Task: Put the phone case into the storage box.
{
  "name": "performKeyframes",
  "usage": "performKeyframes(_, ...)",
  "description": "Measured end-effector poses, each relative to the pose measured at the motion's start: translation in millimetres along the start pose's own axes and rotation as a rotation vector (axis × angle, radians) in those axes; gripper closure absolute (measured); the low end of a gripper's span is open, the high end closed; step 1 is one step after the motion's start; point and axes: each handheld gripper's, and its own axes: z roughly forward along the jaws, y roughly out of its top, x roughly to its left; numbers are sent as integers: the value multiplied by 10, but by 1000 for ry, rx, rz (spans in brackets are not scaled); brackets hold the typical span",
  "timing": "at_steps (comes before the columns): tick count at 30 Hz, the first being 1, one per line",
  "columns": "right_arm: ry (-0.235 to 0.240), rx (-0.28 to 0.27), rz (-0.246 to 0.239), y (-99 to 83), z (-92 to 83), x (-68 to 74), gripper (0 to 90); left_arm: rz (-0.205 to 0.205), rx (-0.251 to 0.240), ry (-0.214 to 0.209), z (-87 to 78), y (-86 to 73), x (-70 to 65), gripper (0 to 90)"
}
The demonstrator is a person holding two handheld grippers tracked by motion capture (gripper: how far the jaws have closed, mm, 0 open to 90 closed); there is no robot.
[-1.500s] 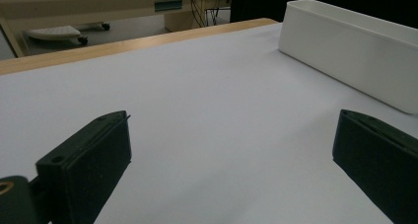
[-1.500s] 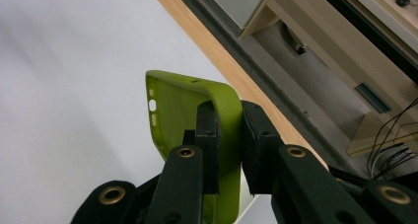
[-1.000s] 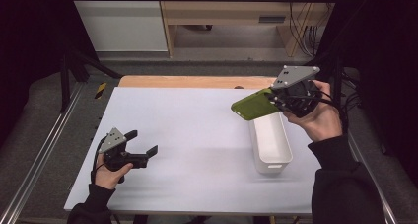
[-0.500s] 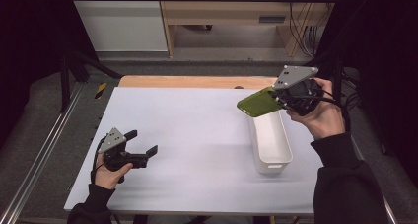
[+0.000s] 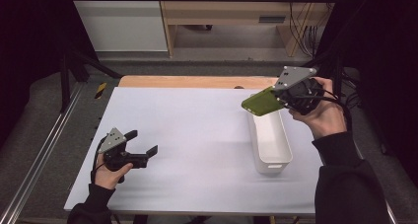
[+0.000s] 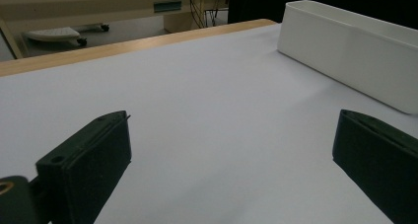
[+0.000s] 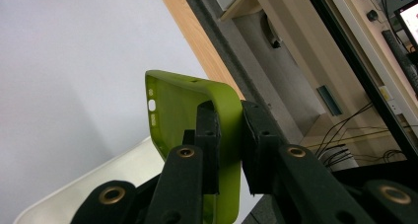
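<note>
A green phone case (image 5: 261, 102) hangs in the air over the far end of a long white bin (image 5: 268, 137) at the table's right. My right gripper (image 5: 282, 98) is shut on one edge of it. In the right gripper view both black jaws pinch the green phone case (image 7: 180, 105) at its side wall, with the white bin (image 7: 98, 184) below. Resting on the table at the left, my left gripper (image 5: 143, 146) stands open with nothing between its jaws. From the left gripper (image 6: 231, 150), the bare white tabletop runs off toward the white bin (image 6: 355, 61).
The white tabletop (image 5: 197, 135) has a wooden strip (image 5: 197, 82) along its far edge. A metal rail (image 5: 44, 150) runs down the left side. Beyond the table stand a wooden bench (image 5: 236, 12) and hanging cables (image 5: 305, 26).
The right gripper with the green case has drifted slightly right and tilted a little over the bin. The left gripper has stayed where it was.
</note>
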Motion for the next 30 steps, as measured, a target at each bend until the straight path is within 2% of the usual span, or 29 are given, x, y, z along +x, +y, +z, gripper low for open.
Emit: performKeyframes(30, -16, 70, -91, -61, 187, -88, 790, 1, 5, -1, 6, -7, 7, 9)
